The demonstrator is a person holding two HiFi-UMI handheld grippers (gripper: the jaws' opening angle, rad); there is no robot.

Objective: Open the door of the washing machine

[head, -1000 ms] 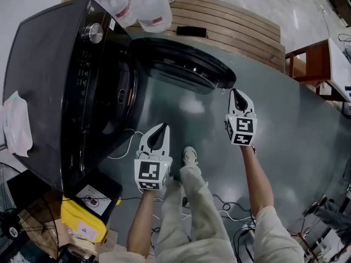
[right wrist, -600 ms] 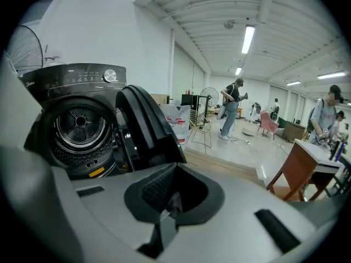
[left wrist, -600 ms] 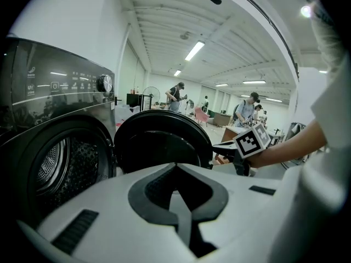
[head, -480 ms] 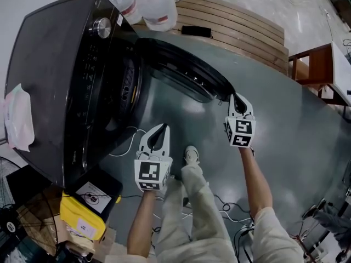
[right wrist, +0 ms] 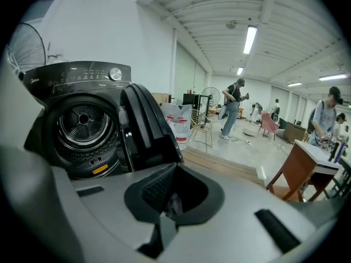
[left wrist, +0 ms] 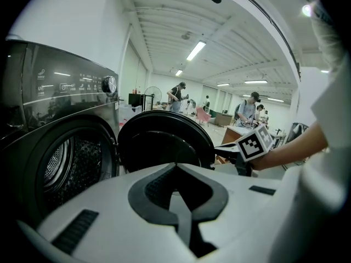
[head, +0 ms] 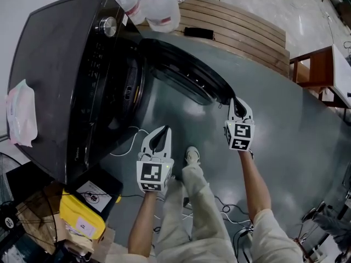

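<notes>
Washing machine (head: 55, 81): dark front-loader, stood on the floor (head: 274, 125) at the left of the head view. The drum (right wrist: 82, 122) is exposed.

Door (head: 186, 75): round, hinged at the far side of the opening and already swung well out from the front. Its free edge is pointed toward the person. It is judged stiff and fairly heavy, given the thick rim, so it should be carried by the hinge without flexing. The glossy rim is likely slippery. The best purchase is expected at the free edge opposite the hinge, where leverage is greatest; the inner face is better left alone.

Right hand-held gripper (head: 235, 101): jaws are pressed together and the tip is set right at the door's free edge. Whether a lip of that edge is pinched cannot be told.

Left hand-held gripper (head: 160, 135): jaws are pressed together with nothing between them. It is held low over the floor, well apart from the door.

Task is judged nearly done; at most a little more swing is needed.
</notes>
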